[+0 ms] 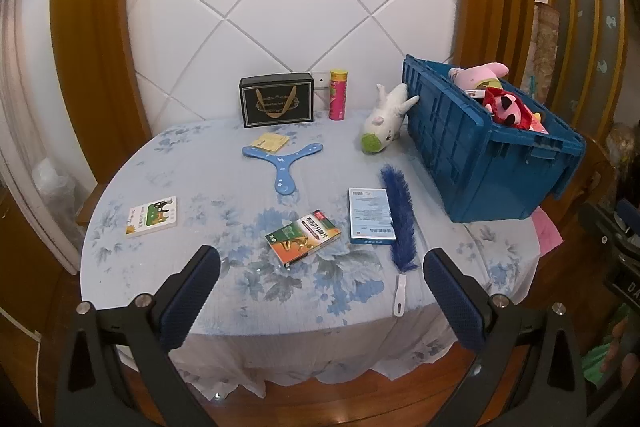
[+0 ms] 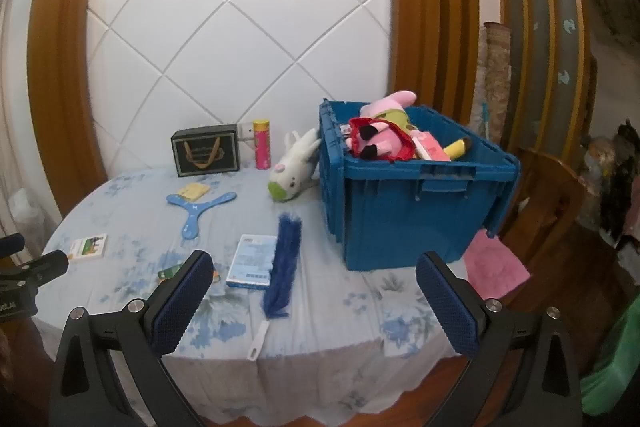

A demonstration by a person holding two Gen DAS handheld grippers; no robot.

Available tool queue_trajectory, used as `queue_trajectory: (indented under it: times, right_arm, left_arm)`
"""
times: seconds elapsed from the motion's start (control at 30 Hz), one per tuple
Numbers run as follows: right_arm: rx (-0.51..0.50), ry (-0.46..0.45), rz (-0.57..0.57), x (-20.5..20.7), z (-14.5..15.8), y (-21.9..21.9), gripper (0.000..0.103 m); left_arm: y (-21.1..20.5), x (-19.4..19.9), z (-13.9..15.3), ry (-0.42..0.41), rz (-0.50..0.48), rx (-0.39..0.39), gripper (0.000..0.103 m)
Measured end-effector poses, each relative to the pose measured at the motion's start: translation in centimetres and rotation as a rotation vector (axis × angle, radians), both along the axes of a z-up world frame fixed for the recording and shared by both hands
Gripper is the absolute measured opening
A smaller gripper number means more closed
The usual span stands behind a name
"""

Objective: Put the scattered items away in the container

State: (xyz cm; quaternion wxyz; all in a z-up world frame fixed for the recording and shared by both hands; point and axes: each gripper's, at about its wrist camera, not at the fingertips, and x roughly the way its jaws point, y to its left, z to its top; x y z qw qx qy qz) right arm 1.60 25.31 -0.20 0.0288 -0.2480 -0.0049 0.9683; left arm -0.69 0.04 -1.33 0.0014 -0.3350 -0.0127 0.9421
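One blue duster (image 2: pixel 283 259), handle toward the camera.

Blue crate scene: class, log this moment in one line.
left tongs open | right tongs open | blue crate part-filled | duster on table

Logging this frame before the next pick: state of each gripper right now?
Left gripper: open, jaws wide apart, holding nothing, above the near table edge.
Right gripper: open, jaws wide apart, holding nothing, facing the blue crate.
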Motion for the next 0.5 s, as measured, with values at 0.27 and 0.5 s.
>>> queue_trajectory:
  times: [0.27,0.5]
  right_arm:
    - [-0.006,-0.017,0.020,-1.7,-0.7,0.5,0.103]
    - [-0.019,-0.046,0.075,-4.9,-2.5,0.5,0.103]
  left_arm:
    - [0.3,-1.1,-0.7,-0.017,0.025,-0.007,0.103]
    - [-1.0,-2.6,-2.5,-0.050,0.091,-0.009,0.103]
